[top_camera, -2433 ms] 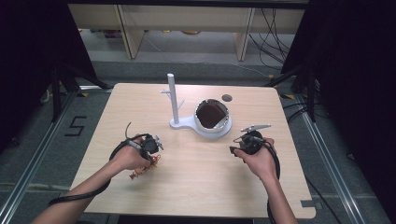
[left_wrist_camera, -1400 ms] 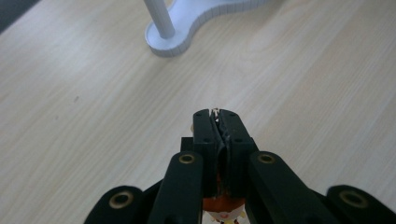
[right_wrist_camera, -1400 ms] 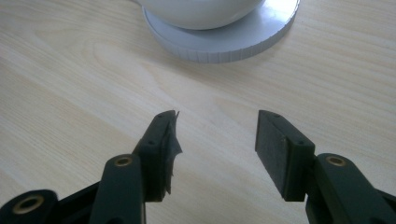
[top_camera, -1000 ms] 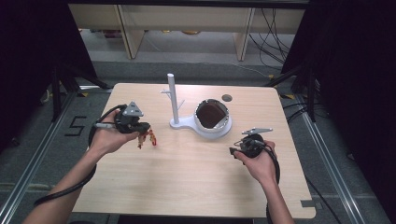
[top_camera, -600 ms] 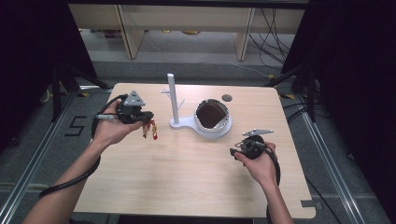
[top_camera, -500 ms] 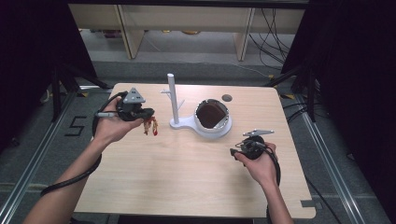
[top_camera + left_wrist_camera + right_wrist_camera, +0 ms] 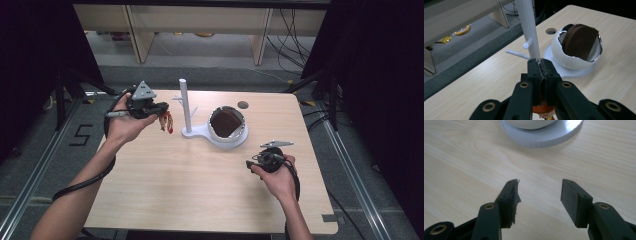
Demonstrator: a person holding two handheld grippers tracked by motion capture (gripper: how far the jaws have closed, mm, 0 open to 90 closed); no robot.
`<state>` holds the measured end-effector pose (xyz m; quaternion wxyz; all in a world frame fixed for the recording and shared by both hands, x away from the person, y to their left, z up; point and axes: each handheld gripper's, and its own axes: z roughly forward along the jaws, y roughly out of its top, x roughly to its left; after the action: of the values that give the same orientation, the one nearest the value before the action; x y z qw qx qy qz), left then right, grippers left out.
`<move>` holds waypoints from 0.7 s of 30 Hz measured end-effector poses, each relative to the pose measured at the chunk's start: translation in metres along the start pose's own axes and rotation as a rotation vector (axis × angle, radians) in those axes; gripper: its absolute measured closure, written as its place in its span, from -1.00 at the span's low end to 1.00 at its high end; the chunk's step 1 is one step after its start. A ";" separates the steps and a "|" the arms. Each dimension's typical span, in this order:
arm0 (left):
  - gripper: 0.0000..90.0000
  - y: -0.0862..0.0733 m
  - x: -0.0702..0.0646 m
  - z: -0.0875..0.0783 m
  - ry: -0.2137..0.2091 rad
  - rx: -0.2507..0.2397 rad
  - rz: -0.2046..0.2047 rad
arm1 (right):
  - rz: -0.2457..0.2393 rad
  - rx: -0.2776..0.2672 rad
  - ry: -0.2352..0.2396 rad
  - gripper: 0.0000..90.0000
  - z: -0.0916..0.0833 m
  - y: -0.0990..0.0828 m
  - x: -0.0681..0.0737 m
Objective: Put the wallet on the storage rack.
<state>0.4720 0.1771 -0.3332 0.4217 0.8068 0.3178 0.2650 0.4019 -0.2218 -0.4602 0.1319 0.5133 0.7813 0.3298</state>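
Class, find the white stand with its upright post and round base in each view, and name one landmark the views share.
High view: the white stand is at the table's middle far part, beside the left gripper.
Left gripper view: its post rises top centre, just beyond the shut jaws.
Right gripper view: the base rim runs along the top edge.
Shared landmark: the white bowl-like shell on the base.

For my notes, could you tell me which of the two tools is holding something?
The left tool: its jaws are shut on a small orange figure, while the right tool stands open with nothing between its jaws.

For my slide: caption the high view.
Left gripper dangles a small orange charm beside the white peg stand; right gripper rests open.
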 end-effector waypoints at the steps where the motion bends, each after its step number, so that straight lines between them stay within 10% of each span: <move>1: 0.92 0.003 0.000 0.000 0.011 -0.015 -0.013 | -0.004 -0.008 -0.002 0.08 0.000 0.000 0.000; 21: 0.91 0.018 0.005 0.008 0.027 -0.056 -0.014 | 0.030 0.005 0.011 0.07 0.000 -0.003 -0.001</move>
<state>0.4865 0.1690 -0.3212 0.4420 0.7886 0.3215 0.2816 0.4002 -0.2230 -0.4620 0.1214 0.5234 0.7751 0.3326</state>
